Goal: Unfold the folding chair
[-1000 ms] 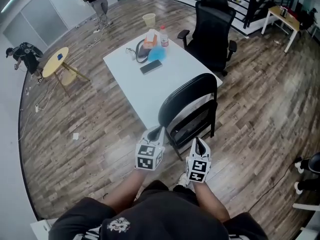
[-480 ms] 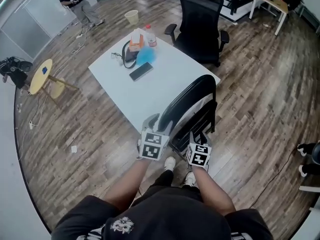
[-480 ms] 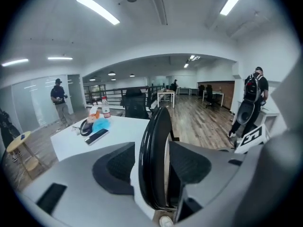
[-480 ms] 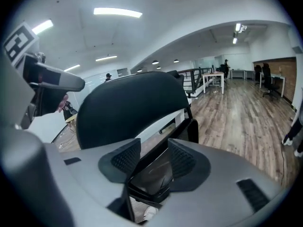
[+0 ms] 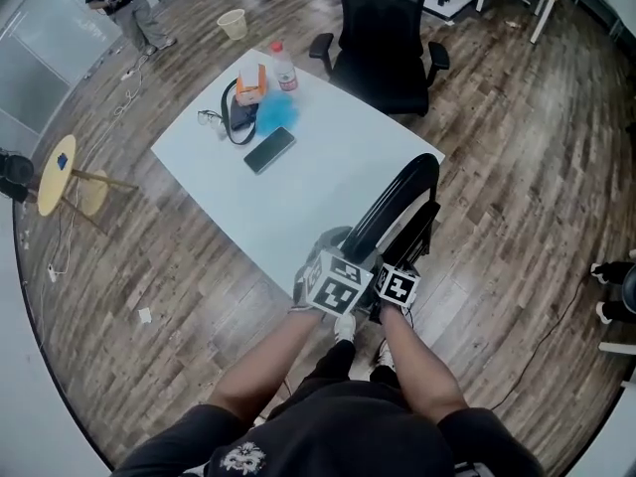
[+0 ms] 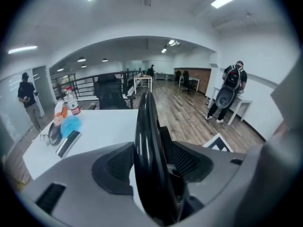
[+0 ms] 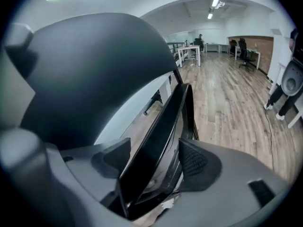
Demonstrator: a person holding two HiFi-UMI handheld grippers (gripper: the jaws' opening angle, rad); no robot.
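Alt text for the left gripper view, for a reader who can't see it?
The left gripper has its jaws opening, with the curved top rim of the black folding chair between them. A white table with a bottle and phone lies left.

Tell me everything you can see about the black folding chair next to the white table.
The folding chair is glossy black, with a curved backrest rim and a flat seat panel, folded nearly flat. It stands upright on the wooden floor at the white table's near corner. The left gripper has the backrest rim between its opening jaws; the right gripper has the seat panel's edge between its own, also opening.
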